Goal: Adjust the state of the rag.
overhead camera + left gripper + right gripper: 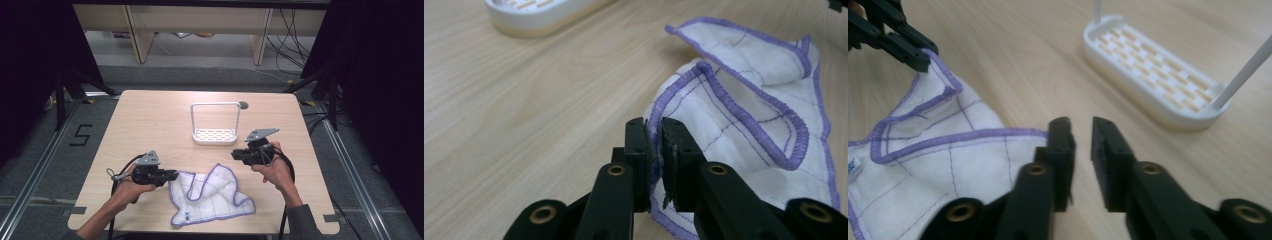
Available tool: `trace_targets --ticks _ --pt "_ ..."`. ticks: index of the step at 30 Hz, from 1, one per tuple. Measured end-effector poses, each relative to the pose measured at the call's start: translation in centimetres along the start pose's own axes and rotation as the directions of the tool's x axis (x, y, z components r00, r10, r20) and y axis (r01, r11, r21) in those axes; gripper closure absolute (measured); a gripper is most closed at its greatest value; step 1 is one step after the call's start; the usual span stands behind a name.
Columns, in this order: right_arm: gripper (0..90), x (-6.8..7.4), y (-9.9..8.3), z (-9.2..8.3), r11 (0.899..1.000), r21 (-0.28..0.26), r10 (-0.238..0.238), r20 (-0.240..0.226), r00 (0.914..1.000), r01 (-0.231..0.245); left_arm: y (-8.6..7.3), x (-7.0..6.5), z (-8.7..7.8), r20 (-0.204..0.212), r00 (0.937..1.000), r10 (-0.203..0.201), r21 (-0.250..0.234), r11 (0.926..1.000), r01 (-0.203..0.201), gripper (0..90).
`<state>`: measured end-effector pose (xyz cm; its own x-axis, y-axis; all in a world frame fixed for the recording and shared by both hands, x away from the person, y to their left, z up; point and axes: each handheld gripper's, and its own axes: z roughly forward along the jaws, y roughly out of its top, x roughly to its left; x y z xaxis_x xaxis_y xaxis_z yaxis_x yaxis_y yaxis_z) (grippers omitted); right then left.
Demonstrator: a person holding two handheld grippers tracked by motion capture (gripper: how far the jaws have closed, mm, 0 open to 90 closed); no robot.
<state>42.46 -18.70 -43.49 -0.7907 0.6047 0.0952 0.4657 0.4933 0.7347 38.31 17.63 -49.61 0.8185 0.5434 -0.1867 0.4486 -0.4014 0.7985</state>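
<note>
**Ana:** Left gripper (172,174) first: is it clamped on anything?

**Ben:** Yes. In the left gripper view its jaws are pinched on the purple-stitched hem of the cloth (744,120), with the edge caught between the pads. My guess is that the grip is at the border because the hem is the firmest part to lift or pull by.

**Ana:** Then go from big to small. What's the setting?

**Ben:** A light wooden table (150,120). At its far middle stands a white rack (214,125) with a slotted base and a tall wire loop. It is well apart from the work, so it seems kept out of the way.

**Ana:** And the cloth itself?

**Ben:** It lies crumpled at the near middle of the table, between the two hands, with one flap folded up and over. Its left edge is the part being held.

**Ana:** What about the right gripper (234,155)?

**Ben:** It hovers above the table to the right of the cloth, on the near side of the rack. In the right gripper view, its jaws stand a little apart with nothing between them; the cloth's nearest hem lies just to their left. I judge that it is lining up on that edge so both hands can spread the cloth.
</note>
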Motion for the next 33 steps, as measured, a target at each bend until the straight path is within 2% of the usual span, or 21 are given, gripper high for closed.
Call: trace_targets --ticks 3,4,7,9,11,12,14,15,16,17,19,20,21,23,25,26,27,29,30,32,33 --pt "70.5 0.1 -0.1 1.0 0.999 0.029 0.027 0.004 0.9996 -0.027 -0.2 0.1 0.2 -0.004 1.0000 0.001 0.006 1.0000 -0.001 81.3" --pt "63.9 0.5 -0.2 2.0 0.996 0.073 0.053 -0.010 0.9985 -0.053 -0.4 0.3 0.2 -0.008 1.0000 -0.001 0.011 0.9999 0.002 81.3" --pt "60.1 1.0 -0.4 2.9 0.994 0.091 0.062 0.000 0.9981 -0.062 -0.5 0.4 0.2 -0.008 0.9999 -0.007 0.012 0.9999 0.007 81.4" --pt "54.7 1.3 -0.7 3.7 0.987 0.131 0.102 -0.015 0.9947 -0.099 -0.6 0.5 0.3 -0.004 1.0000 -0.002 0.016 0.9999 0.002 81.4" --pt "52.7 1.2 -0.7 4.0 0.981 0.162 0.108 -0.010 0.9941 -0.104 -0.6 0.5 0.3 -0.004 1.0000 0.001 0.016 0.9999 -0.001 81.4" --pt "49.4 1.1 -1.1 5.0 0.975 0.179 0.138 -0.035 0.9897 -0.130 -0.6 0.5 0.3 -0.011 0.9999 -0.003 0.014 0.9999 0.003 81.4" --pt "49.6 1.3 -1.2 5.4 0.957 0.243 0.170 -0.022 0.9851 -0.160 -0.6 0.4 0.3 -0.017 0.9998 -0.004 0.014 0.9999 0.004 81.4" --pt "52.8 1.2 -1.3 5.8 0.963 0.231 0.151 -0.032 0.9880 -0.140 -0.6 0.4 0.4 -0.012 0.9999 -0.005 0.016 0.9999 0.006 81.4" --pt "57.4 1.3 -1.4 6.0 0.957 0.242 0.174 -0.047 0.9836 -0.158 -0.6 0.4 0.5 -0.013 0.9998 -0.013 0.011 0.9999 0.013 81.5" --pt "64.9 1.3 -1.5 6.3 0.962 0.239 0.156 -0.086 0.9839 -0.132 -0.6 0.6 0.4 -0.009 0.9999 -0.005 0.021 0.9998 0.005 81.6" --pt "82.5 1.5 -1.6 6.5 0.966 0.238 0.125 -0.095 0.9876 -0.099 -0.6 0.6 0.4 -0.008 0.9999 -0.010 0.014 0.9998 0.010 81.7" --pt "82.5 1.5 -1.6 6.5 0.966 0.238 0.125 -0.095 0.9876 -0.099 -0.6 0.6 0.4 -0.008 0.9999 -0.010 0.014 0.9998 0.010 81.8" --pt "86.9 1.5 -1.6 6.5 0.976 0.211 0.082 -0.109 0.9906 -0.057 -0.6 0.6 0.3 -0.010 0.9999 -0.005 0.015 0.9999 0.006 81.8" --pt "88.1 1.9 -1.0 5.9 0.980 0.195 0.046 -0.096 0.9943 -0.027 -0.6 0.5 0.2 0.000 0.9997 -0.025 -0.006 0.9997 0.025 82.3" --pt "88.4 2.4 0.0 3.9 0.993 0.120 0.016 -0.077 0.9969 -0.007 -0.6 0.5 -0.1 0.013 0.9992 -0.039 -0.018 0.9991 0.039 82.8" --pt "88.4 2.4 0.0 3.9 0.993 0.120 0.016 -0.077 0.9969 -0.007 -0.6 0.5 -0.1 0.013 0.9992 -0.039 -0.018 0.9991 0.039 82.9" --pt "88.5 2.3 0.6 2.2 0.997 0.079 0.008 -0.031 0.9995 -0.006 -0.7 0.5 -0.3 0.008 0.9993 -0.036 -0.011 0.9993 0.036 83.0" --pt "88.5 2.1 0.7 1.7 0.999 0.051 0.005 -0.020 0.9998 -0.004 -0.7 0.6 -0.3 0.013 0.9990 -0.042 -0.010 0.9990 0.043 83.0" --pt "88.4 1.8 0.8 1.0 0.999 0.030 0.028 0.005 0.9996 -0.028 -0.8 0.5 -0.1 0.002 0.9978 -0.066 -0.029 0.9974 0.066 83.1" --pt "88.4 0.4 0.6 -0.3 0.998 0.000 0.057 0.037 0.9977 -0.057 -0.9 0.7 -0.1 0.010 0.9975 -0.070 -0.013 0.9975 0.070 83.2" --pt "88.4 -0.2 0.3 -0.6 0.995 -0.011 0.097 0.040 0.9945 -0.096 -1.0 0.7 0.0 0.001 0.9968 -0.080 -0.026 0.9965 0.080 83.2"
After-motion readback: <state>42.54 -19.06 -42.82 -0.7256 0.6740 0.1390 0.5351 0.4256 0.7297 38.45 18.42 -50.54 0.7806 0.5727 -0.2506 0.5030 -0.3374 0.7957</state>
